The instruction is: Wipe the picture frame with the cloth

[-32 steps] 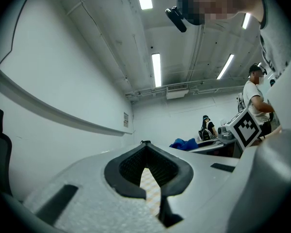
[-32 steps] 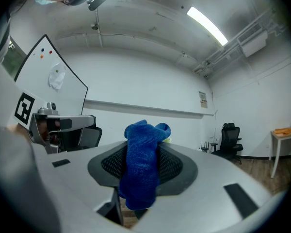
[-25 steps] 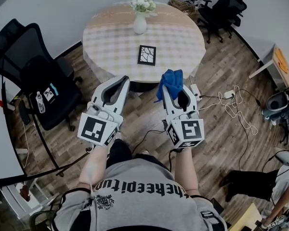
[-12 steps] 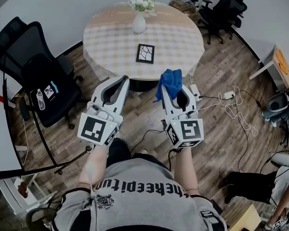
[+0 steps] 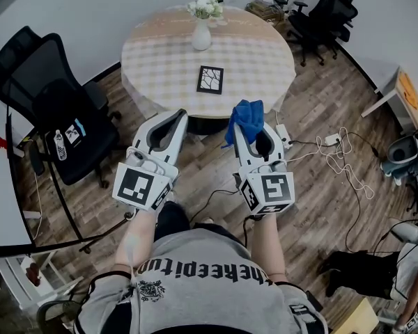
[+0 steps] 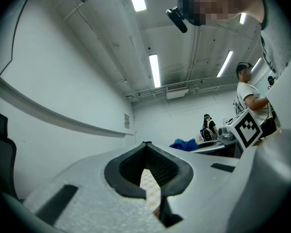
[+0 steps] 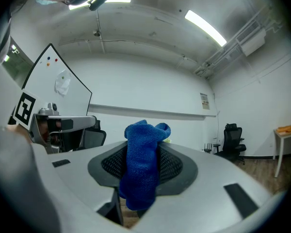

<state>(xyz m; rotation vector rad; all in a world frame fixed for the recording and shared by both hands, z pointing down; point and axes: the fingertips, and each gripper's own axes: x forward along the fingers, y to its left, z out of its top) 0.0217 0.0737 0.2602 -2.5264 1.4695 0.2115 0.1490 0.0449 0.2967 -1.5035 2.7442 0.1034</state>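
Fingers of the right gripper (image 5: 249, 126) are pinched tight on the bunched blue cloth (image 5: 246, 113), while those of the left gripper (image 5: 176, 116) are closed together on nothing; both hang over the floor, short of the round counter (image 5: 157, 58), so by my reading the wiping has not begun and the whole approach and wipe are left to do. The picture frame (image 5: 211, 79) lies flat and face up near the counter's middle, apart from the vase (image 5: 201, 35); its long axis seems to run away from the person, its far end pointing roughly toward that vase.

Left gripper (image 5: 175, 117) jaws together, right gripper (image 5: 249, 132) clamping cloth (image 5: 245, 113)
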